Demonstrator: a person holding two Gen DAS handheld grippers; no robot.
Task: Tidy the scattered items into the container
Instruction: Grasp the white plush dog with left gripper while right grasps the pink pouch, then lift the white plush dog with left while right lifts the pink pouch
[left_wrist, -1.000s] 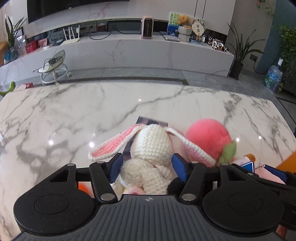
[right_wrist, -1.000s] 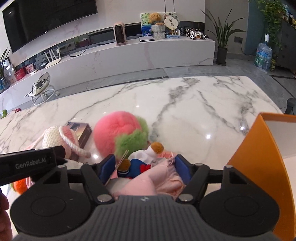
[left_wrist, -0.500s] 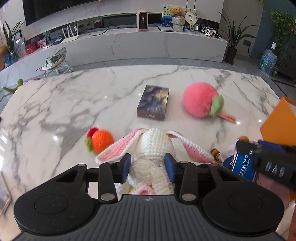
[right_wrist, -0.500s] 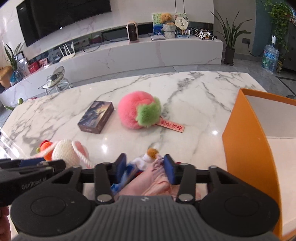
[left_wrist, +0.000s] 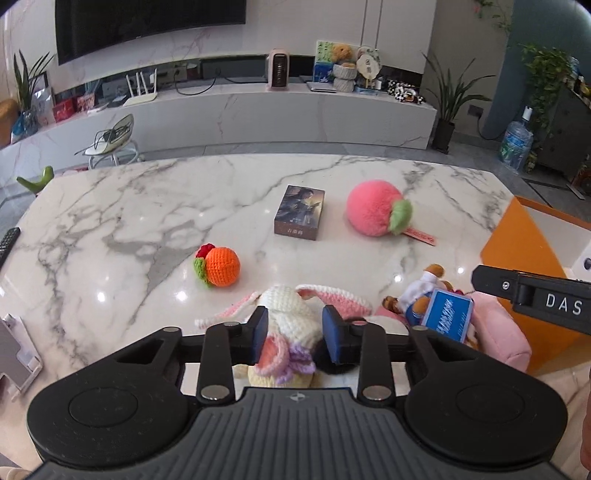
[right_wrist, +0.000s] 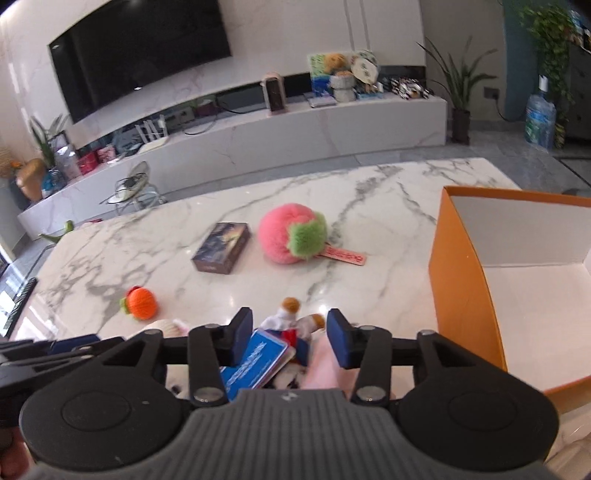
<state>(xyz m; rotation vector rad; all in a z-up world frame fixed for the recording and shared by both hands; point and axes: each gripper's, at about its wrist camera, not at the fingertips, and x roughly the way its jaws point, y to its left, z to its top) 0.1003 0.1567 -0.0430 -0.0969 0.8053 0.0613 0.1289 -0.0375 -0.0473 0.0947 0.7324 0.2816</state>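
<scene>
Left gripper (left_wrist: 294, 334) jaws clamp the crochet bunny (left_wrist: 291, 317); right gripper (right_wrist: 290, 341) jaws, opening, straddle the pink plush (right_wrist: 325, 363); carry both over the orange box (right_wrist: 465, 314) wall before releasing

My left gripper (left_wrist: 294, 334) angled downward, pads clamped tight, my right gripper (right_wrist: 290, 341) beside it, angled downward, jaws opening.

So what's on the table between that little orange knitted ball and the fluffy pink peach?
A dark picture-printed box lies flat between the orange crochet fruit and the pink plush peach; bare marble table surrounds it. Both wrist views show this.
</scene>
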